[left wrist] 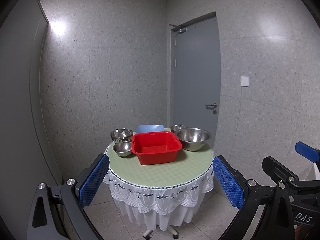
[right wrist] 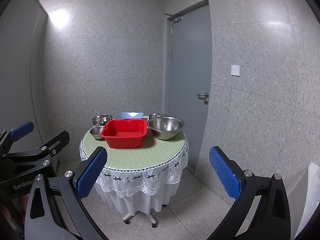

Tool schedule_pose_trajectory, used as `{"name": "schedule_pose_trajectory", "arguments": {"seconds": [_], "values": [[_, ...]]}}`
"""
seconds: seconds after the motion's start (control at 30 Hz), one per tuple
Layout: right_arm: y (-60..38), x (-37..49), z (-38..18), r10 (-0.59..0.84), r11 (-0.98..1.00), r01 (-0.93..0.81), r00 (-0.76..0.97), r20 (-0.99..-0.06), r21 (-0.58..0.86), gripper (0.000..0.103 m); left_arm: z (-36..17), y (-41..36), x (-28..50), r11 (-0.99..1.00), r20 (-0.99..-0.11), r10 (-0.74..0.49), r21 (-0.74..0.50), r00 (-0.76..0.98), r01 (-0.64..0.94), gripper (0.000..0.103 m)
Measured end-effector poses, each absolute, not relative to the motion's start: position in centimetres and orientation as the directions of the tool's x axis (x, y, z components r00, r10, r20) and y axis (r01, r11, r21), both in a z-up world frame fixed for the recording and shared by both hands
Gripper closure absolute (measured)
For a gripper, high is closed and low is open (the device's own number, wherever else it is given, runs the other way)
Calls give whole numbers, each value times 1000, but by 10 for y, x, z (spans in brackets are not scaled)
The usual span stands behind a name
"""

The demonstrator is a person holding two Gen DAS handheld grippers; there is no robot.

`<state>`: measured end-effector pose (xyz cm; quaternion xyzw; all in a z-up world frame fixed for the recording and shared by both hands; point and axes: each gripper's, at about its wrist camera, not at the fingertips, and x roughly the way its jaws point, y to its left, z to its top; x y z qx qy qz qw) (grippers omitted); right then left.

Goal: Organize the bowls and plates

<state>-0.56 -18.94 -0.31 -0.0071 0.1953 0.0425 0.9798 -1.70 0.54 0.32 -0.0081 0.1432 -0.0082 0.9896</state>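
The red tub (left wrist: pixel 157 147) sits mouth-up on the round counter (left wrist: pixel 160 172), straight ahead of the left tongs (left wrist: pixel 161 182) and framed between their two blue pads; it is roughly square with rounded corners, showing no clear long axis, one corner turned toward the left tongs. All four steel bowls also stand mouth-up. The large bowl (left wrist: pixel 193 139) is ahead and right of the tub, just beside it, shiny with a wide rim. A small bowl (left wrist: pixel 123 149) sits just left of the tub on the near side, and a mid-sized bowl (left wrist: pixel 121 135) with holes in its side stands behind that. Another small bowl (left wrist: pixel 178 128) is partly hidden behind the large one. A pale blue container (left wrist: pixel 150 129) peeks over the tub's far rim; its shape is hard to tell. Both tongs are held level, well short of the counter's near edge, pointing forward at it with their jaws spread wide and holding nothing. The right tongs (right wrist: pixel 158 173) frame the counter's near edge between their pads, with the tub (right wrist: pixel 125 133) ahead and slightly left and the large bowl (right wrist: pixel 166 127) ahead and slightly right. The two tongs ride side by side, each showing at the edge of the other's view. A white lace-trimmed cloth (left wrist: pixel 158 196) hangs from the counter, and a grey door (left wrist: pixel 197 76) stands behind to the right.
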Motion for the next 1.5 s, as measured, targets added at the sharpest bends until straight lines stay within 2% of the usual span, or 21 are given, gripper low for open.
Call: {"name": "schedule_pose_trajectory", "arguments": {"seconds": [1.5], "values": [[-205,4,-11,107,994,-102,905,-412,34,0,7,-9,-6,1000,-312,2,-2,950,-3,1]]}}
